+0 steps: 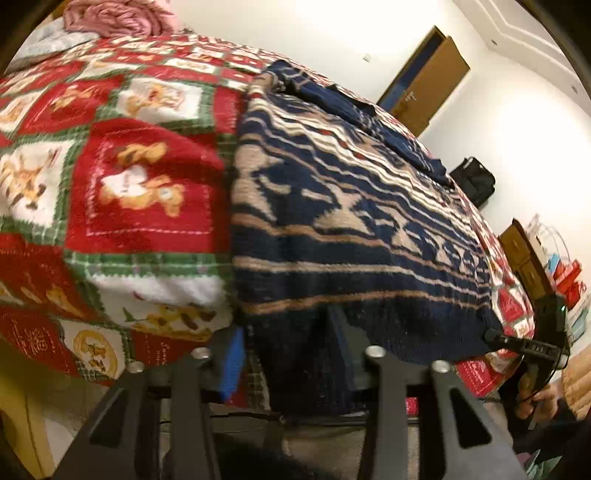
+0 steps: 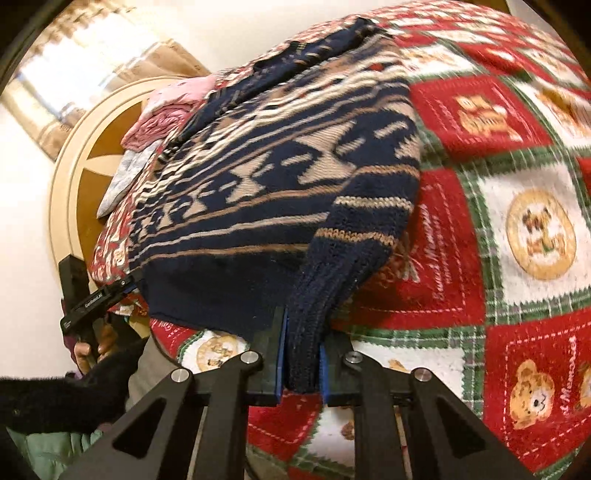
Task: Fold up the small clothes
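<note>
A navy and beige patterned knit sweater lies spread on the bed, its near hem hanging over the edge. In the left wrist view my left gripper has that hem filling the gap between its blue pads, gripped. The right wrist view shows the same sweater, with my right gripper shut on a thick ribbed fold of the hem at its right corner. Each gripper shows in the other's view at the opposite hem corner: right gripper, left gripper.
A red, white and green teddy-bear blanket covers the bed. Pink folded clothes lie at the far end by a round headboard. A brown door and a black bag stand beyond. A hand holds the left gripper.
</note>
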`<action>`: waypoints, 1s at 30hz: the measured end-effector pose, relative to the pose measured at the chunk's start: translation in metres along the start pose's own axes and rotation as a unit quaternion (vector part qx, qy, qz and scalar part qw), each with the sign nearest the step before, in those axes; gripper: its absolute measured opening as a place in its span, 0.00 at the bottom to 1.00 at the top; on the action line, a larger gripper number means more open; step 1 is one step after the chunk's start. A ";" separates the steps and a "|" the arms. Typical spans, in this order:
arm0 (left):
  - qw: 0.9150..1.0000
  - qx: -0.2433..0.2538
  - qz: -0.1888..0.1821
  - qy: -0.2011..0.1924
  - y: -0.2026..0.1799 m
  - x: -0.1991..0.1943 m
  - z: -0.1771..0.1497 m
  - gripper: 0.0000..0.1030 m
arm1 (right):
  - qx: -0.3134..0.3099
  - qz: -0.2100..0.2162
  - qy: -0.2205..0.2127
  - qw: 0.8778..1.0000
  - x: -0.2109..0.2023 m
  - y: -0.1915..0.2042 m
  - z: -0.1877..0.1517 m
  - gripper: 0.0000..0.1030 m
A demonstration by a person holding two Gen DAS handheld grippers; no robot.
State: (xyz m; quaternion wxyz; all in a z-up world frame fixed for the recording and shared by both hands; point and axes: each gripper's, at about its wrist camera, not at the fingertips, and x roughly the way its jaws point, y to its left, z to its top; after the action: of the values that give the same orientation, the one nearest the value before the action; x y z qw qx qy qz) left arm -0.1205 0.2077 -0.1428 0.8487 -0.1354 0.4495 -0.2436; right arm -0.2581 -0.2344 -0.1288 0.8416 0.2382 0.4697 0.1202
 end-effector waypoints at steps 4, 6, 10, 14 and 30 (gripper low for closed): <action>1.000 0.014 0.006 -0.005 -0.003 -0.002 -0.002 0.30 | 0.017 0.008 0.007 1.000 0.004 -0.007 0.001 0.15; 1.000 0.028 0.007 -0.009 -0.008 -0.004 -0.003 0.28 | 0.015 0.000 0.011 1.000 0.006 -0.007 0.001 0.17; 1.000 0.006 -0.011 0.000 -0.004 0.000 -0.005 0.39 | 0.034 0.008 0.013 0.999 0.012 -0.013 0.001 0.26; 1.000 0.013 -0.005 0.010 -0.009 0.010 -0.009 0.47 | 0.050 0.029 0.008 0.998 0.014 -0.018 0.004 0.39; 0.989 0.043 -0.102 -0.100 -0.063 -0.063 0.070 0.10 | 0.017 0.162 -0.081 0.983 -0.063 0.035 0.050 0.11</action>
State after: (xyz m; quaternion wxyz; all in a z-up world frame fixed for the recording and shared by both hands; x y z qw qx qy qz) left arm -0.1108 0.1887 -0.0310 0.8650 -0.1680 0.3353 -0.3334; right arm -0.2487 -0.2456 -0.0424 0.8418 0.3344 0.3575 0.2274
